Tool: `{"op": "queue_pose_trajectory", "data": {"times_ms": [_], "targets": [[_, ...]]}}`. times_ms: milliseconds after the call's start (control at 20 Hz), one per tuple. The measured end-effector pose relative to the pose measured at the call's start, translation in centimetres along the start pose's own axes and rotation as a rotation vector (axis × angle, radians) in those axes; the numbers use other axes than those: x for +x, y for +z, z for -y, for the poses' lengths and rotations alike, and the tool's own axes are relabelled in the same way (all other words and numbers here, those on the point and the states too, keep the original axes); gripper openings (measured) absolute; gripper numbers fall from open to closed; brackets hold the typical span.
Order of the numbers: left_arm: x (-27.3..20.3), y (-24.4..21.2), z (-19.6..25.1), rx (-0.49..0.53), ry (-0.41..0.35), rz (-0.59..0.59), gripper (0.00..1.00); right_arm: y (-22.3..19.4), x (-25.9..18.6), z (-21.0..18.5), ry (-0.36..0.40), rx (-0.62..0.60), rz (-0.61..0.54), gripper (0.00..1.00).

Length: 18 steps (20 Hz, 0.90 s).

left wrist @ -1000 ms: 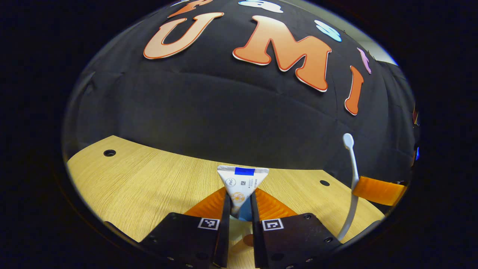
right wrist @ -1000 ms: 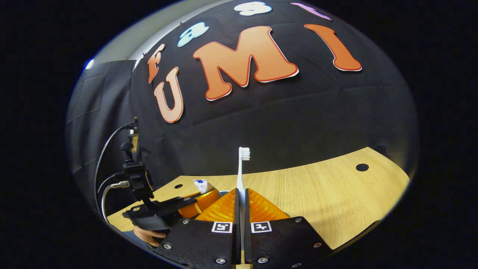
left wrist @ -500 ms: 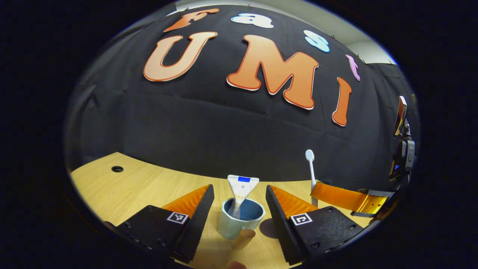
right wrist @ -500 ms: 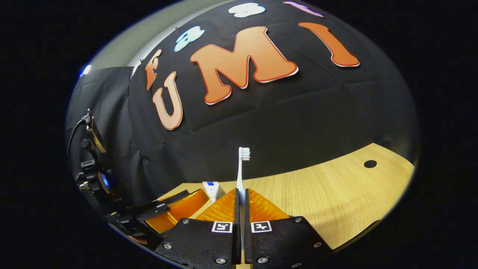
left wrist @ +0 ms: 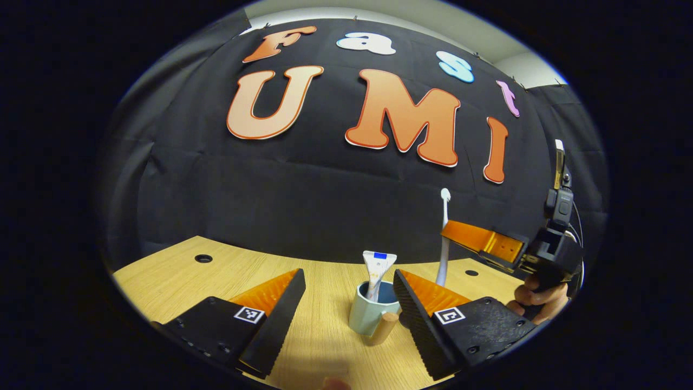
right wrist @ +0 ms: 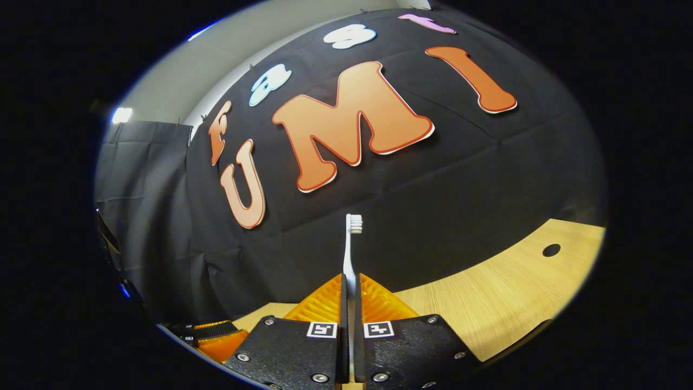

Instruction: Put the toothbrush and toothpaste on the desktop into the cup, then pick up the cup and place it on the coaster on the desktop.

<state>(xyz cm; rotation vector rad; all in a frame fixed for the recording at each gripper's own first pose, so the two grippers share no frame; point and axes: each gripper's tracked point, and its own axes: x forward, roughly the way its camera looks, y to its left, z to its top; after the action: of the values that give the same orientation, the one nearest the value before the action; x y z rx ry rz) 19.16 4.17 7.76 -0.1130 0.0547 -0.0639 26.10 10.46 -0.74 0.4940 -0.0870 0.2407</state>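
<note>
Status: first item placed; second item in transit; cup transfer not started.

1. Toothpaste. The white squeeze tube of toothpaste with a blue band at its crimped end [left wrist: 378, 268] stands crimp-up inside the pale blue-green ceramic cup with a wooden handle [left wrist: 370, 315]. The cup rests on the light wood-grain desktop [left wrist: 178, 273]. This part of the task reads as complete.

2. Left gripper [left wrist: 349, 295]. The jaws are spread wide and hold nothing. The cup sits between and slightly beyond the fingers, with a clear gap on each side.

3. Toothbrush. In the right gripper view, the slim white plastic toothbrush [right wrist: 351, 254] is clamped upright between the fingers of the right gripper [right wrist: 350, 303], bristle head uppermost. In the left gripper view the same brush appears held above the desktop, to the side of the cup and apart from it, with the holding hand [left wrist: 538, 300] near the frame edge. The brush is not yet in the cup.

4. Coaster. No coaster can be identified with confidence; it may lie behind a left gripper finger, but the fisheye edge makes this uncertain.

Remaining work, as judged from this state:
- Bring the toothbrush over the cup mouth and release it beside the toothpaste.
- Grasp the cup.
- Carry the cup to the coaster and set it down.
</note>
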Motion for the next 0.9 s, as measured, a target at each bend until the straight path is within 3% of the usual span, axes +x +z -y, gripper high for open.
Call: {"op": "queue_pose_trajectory", "data": {"times_ms": [450,900], "targets": [[-3.2,-1.4,-0.6,-0.009,0.006,-0.007,0.98,-3.5,3.9,0.2,-0.041,0.023,0.029,0.04],[-3.4,-3.2,-1.5,-0.008,0.036,-0.065,0.98,-7.0,3.4,-0.3,-0.035,-0.031,-0.061,0.07]]}}
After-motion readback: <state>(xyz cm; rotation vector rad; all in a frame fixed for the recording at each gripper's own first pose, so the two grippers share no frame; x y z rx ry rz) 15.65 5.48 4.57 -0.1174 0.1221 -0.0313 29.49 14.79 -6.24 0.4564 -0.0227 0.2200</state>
